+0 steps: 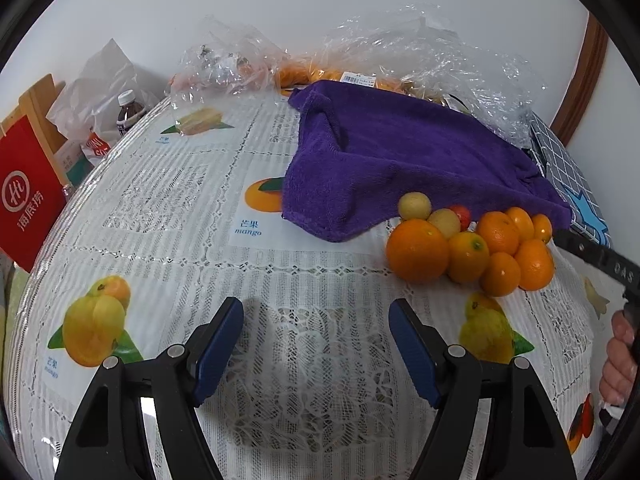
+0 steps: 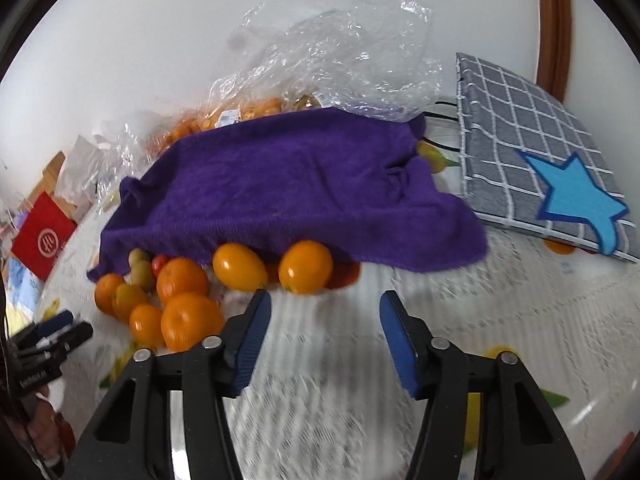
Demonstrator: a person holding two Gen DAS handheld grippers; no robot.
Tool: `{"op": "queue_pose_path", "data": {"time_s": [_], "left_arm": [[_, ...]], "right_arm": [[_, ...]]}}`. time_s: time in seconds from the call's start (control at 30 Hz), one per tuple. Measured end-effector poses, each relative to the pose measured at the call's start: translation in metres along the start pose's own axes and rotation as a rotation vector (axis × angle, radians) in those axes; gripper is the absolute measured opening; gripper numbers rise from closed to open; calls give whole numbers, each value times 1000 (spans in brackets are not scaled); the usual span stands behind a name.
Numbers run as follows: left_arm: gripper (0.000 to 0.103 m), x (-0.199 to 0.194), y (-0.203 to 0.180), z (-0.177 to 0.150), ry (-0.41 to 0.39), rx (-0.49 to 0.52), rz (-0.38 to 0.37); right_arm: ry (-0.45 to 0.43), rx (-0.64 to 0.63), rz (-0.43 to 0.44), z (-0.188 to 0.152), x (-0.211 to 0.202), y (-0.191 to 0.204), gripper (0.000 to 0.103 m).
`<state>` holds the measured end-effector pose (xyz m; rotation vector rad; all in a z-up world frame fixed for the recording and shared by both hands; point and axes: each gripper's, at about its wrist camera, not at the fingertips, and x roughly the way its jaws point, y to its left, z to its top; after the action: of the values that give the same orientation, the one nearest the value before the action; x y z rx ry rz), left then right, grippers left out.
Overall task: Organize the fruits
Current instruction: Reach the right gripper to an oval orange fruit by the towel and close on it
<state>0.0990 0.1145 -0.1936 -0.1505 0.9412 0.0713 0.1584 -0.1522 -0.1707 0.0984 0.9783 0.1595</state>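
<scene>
The left gripper (image 1: 316, 312), a black-framed tool with two blue ribbed pads, points steeply downward with its jaws apart and nothing between them; both pads hang clear in the air. The right gripper (image 2: 325, 305), of the same black frame and blue pads, tilts downward too, its jaws parted with an empty gap. In the left wrist view, the person's right hand (image 1: 618, 360) shows at the right edge, fingers curled around a black handle. In the right wrist view, the left hand (image 2: 42, 428) appears at the lower left edge, gripping its black handle
</scene>
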Motion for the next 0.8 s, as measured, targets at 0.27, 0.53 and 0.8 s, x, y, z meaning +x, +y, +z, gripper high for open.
{"op": "queue_pose_path", "data": {"time_s": [0.27,0.53,0.8], "left_arm": [[75,4,-6,1,15,26,27],[78,5,-5,2,18,28,15],[78,4,-3,2,12,14,-3]], "right_arm": [[25,53,44,20,23,0,49],[80,35,41,18,37,0,35],[75,22,23,17,33,-1,35]]}}
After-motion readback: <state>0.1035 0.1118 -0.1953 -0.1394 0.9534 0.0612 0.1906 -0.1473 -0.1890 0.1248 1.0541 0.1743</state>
